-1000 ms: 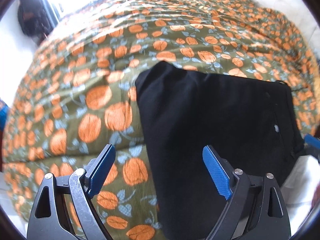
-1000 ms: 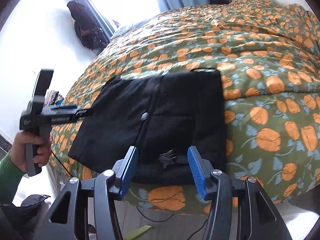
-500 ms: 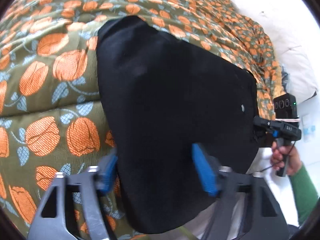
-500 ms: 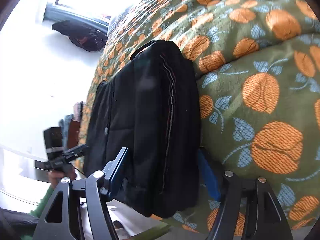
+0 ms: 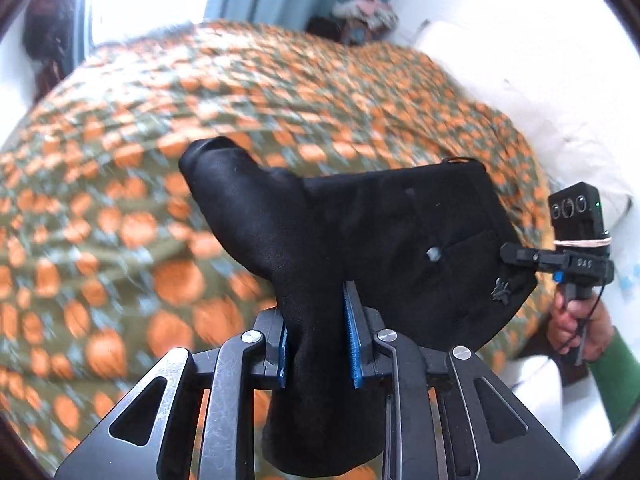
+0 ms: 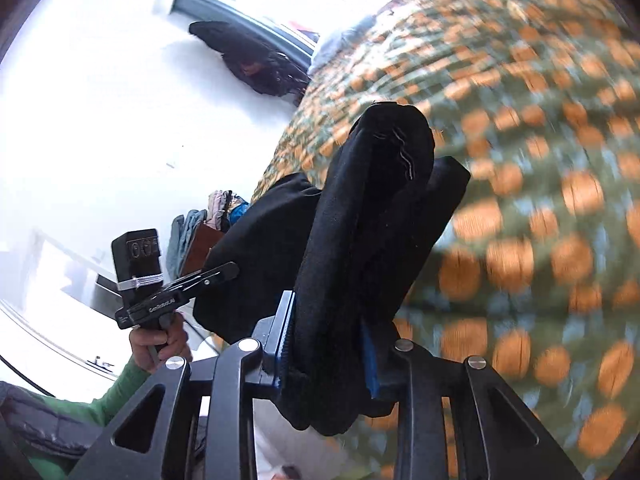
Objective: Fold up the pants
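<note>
where both claws pinch, black pants [image 5: 360,232] over floral bedspread [image 5: 120,200]

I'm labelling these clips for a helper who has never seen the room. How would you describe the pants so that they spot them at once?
Look at the bed with the green bedspread printed with orange flowers. Raised off its near edge are the black pants, folded into a thick bundle and clamped by the left claw and the right claw. They are the only plain black cloth on that patterned cover.

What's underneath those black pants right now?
Beneath the lifted black pants lies the bedspread, green with orange flowers. Both tools, left and right, have just closed on the cloth. The bedspread directly under the pants is covered.
</note>
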Motion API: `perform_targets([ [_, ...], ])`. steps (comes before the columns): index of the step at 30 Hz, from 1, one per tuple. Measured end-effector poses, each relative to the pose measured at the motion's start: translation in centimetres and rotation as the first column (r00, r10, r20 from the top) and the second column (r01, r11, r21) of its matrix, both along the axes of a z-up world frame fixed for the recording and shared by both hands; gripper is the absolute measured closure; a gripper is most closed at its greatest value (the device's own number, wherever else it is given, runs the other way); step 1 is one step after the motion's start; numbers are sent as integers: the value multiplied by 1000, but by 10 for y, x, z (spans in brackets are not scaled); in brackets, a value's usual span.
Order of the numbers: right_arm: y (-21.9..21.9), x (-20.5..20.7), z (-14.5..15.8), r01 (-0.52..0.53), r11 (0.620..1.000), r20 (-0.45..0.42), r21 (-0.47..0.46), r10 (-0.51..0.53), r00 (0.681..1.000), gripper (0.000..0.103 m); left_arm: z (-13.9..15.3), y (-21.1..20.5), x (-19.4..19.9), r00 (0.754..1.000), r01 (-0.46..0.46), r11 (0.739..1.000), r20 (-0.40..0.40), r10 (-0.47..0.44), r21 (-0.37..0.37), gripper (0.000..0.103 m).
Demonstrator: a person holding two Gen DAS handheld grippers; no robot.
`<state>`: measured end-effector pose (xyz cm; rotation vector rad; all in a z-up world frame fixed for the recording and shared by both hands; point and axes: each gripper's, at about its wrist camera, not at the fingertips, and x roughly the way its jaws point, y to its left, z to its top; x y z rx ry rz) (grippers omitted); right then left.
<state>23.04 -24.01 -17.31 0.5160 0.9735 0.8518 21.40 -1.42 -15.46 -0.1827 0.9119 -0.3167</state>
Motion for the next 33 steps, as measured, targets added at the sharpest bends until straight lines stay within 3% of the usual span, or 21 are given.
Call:
perform_targets([
  [2, 7, 24, 0, 16, 1000, 10, -22, -16, 1000, 73, -10, 9, 12, 1000, -23, 998, 22, 21, 62, 73],
  [3, 9, 32, -3, 40, 997, 12, -62, -39, 999, 72, -20, 11, 18, 999, -43, 992, 17, 41, 120, 63],
  [5, 9, 45, -14, 102, 978, -6, -181, -105, 994, 62, -38, 15, 15, 996, -91, 969, 2, 93, 229, 59],
  [6, 10, 43, -19, 143, 939, 11, -313, -147, 989, 57, -44, 16, 8, 994, -107, 956, 1, 111, 271, 56],
  [7, 8, 41, -18, 170, 906, 35, -388, -170, 985, 47, -47, 20, -2, 993, -115, 951, -1, 120, 288, 42],
  [9, 3, 11, -8, 220, 850, 110, -478, -191, 975, 26, -49, 27, -31, 988, -148, 939, 17, 150, 310, 25],
  [10, 0, -6, -2, 240, 832, 143, -500, -193, 971, 7, -46, 28, -47, 984, -179, 928, 52, 171, 326, 20],
  [11, 1, -30, 8, 267, 811, 195, -521, -191, 962, 0, -42, 28, -65, 976, -219, 913, 92, 199, 344, 16],
  [12, 2, -47, 16, 285, 798, 229, -532, -188, 955, 0, -38, 27, -80, 967, -255, 899, 117, 229, 356, 5],
  [15, 12, -108, 36, 333, 759, 303, -560, -186, 935, 0, -26, 25, -120, 951, -309, 880, 109, 289, 360, 4],
  [17, 18, -136, 42, 353, 744, 328, -568, -188, 926, 0, -17, 22, -144, 949, -315, 890, 107, 296, 329, 4],
  [20, 35, -174, 47, 390, 712, 349, -585, -213, 912, 0, -12, 21, -158, 953, -295, 908, 19, 304, 298, 4],
  [24, 37, -204, 53, 450, 679, 364, -581, -278, 889, 0, 0, 19, -174, 942, -317, 908, -24, 336, 274, 4],
  [27, 37, -213, 58, 471, 654, 375, -591, -294, 879, 0, 10, 13, -180, 941, -328, 889, 26, 337, 320, 4],
  [33, 41, -220, 60, 480, 622, 392, -618, -285, 875, 0, 13, 3, -185, 946, -316, 877, 56, 318, 363, 4],
])
